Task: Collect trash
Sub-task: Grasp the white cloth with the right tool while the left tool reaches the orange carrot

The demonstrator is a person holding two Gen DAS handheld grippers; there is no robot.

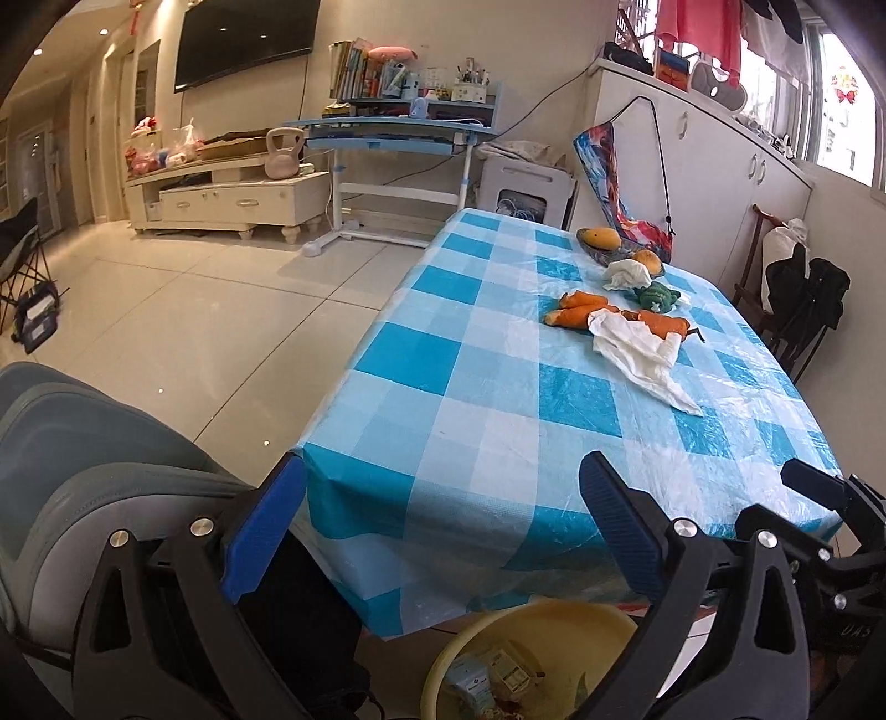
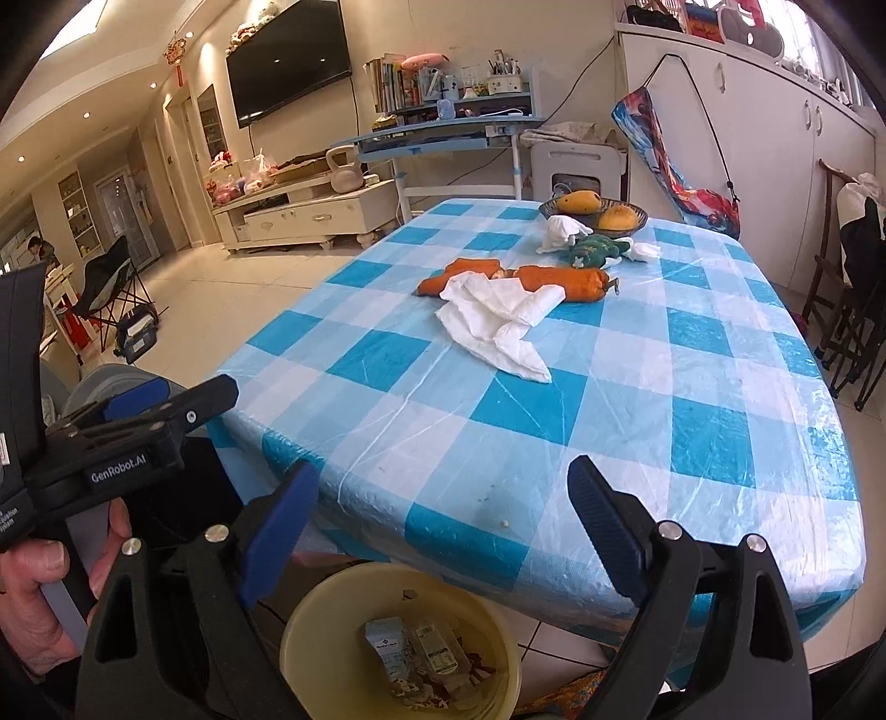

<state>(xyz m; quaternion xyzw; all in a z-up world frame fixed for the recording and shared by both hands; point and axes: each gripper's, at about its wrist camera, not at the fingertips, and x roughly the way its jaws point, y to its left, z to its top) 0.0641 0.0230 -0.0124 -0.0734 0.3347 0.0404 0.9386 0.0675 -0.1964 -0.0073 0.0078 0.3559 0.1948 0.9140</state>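
Ahead of you the counter [image 2: 692,387] wears a blue-and-white checked cloth. On its far end a bowl [image 2: 637,213] holds two mangoes [image 2: 578,200], with a green toy [image 2: 595,249] just in front. Beyond stand a blue desk [image 1: 387,133] stacked with books [image 1: 351,69], a TV [image 1: 243,39] on the wall, and a kettlebell [image 1: 283,155] on the low cabinet [image 1: 227,202].

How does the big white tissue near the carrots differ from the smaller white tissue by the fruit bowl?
The big crumpled white tissue sprawls loosely, one end draped over the orange carrots; the smaller white tissue is bunched into a tighter wad beside the dark fruit bowl. The big one lies nearer the table's front edge, the smaller one farther back. Both are white paper on the blue checked tablecloth, untouched by either gripper.
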